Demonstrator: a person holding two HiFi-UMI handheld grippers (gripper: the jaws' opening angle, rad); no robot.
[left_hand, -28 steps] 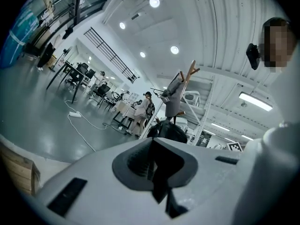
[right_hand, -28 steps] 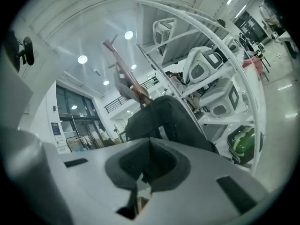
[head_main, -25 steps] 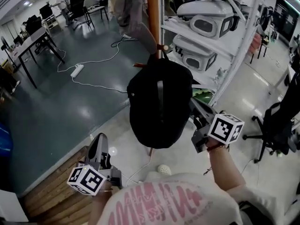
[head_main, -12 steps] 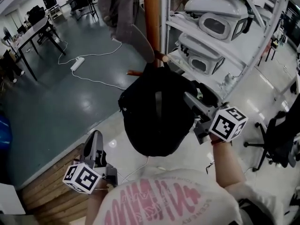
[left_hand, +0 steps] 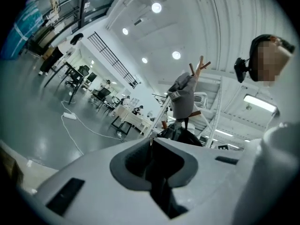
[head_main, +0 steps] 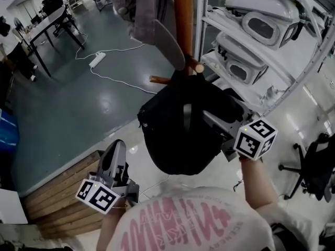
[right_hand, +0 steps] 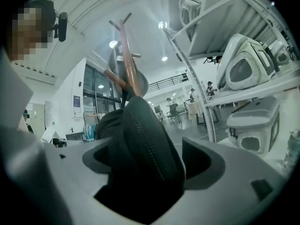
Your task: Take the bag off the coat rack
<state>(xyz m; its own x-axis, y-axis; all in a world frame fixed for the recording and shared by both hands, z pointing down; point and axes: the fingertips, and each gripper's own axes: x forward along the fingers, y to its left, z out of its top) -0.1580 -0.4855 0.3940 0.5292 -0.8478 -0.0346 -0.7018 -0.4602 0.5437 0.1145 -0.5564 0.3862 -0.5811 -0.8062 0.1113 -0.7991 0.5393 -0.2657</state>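
Fingers: right gripper (head_main: 212,123) opening, bag (head_main: 172,135) between; left gripper (head_main: 116,146) together. Shelf (head_main: 251,54) just beside coat rack (head_main: 183,20).

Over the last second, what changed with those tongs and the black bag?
The right tongs moved in against the side of the black bag; their jaws are opening, with the bag between them, not clamped. The bag still hangs on the coat rack, and the left tongs stay low, shut and empty.
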